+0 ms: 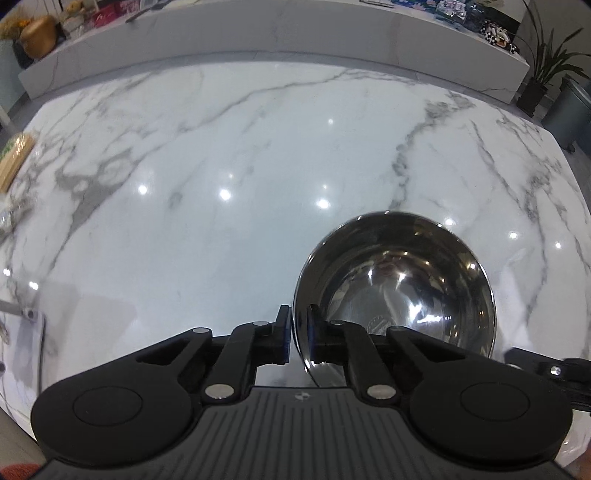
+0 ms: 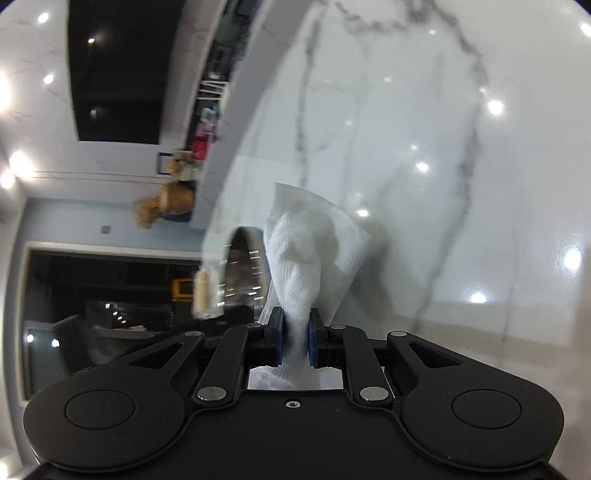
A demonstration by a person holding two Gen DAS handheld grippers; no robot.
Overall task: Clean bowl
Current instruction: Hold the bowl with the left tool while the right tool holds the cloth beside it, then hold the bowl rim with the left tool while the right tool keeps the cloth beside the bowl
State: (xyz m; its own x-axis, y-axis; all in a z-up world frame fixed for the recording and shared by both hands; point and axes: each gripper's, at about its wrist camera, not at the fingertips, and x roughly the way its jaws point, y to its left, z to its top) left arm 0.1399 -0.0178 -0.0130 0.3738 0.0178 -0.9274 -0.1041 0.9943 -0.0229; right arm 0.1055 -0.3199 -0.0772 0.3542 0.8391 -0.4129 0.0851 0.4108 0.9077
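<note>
The left gripper (image 1: 298,334) pinches the rim of the steel bowl (image 1: 399,284) on the marble counter (image 1: 221,166): thin, rigid, probably slick there. The right gripper (image 2: 297,338) clamps a soft, light paper towel (image 2: 306,251), seemingly just beside the bowl.

A glossy white desk (image 1: 229,155) with grey marble veining mirrors round ceiling lights, a raised marble ledge (image 1: 258,33) behind it bears a golden vase (image 1: 37,35) and clutter, and a potted plant (image 1: 543,62) stands by a grey bin (image 1: 569,110).
</note>
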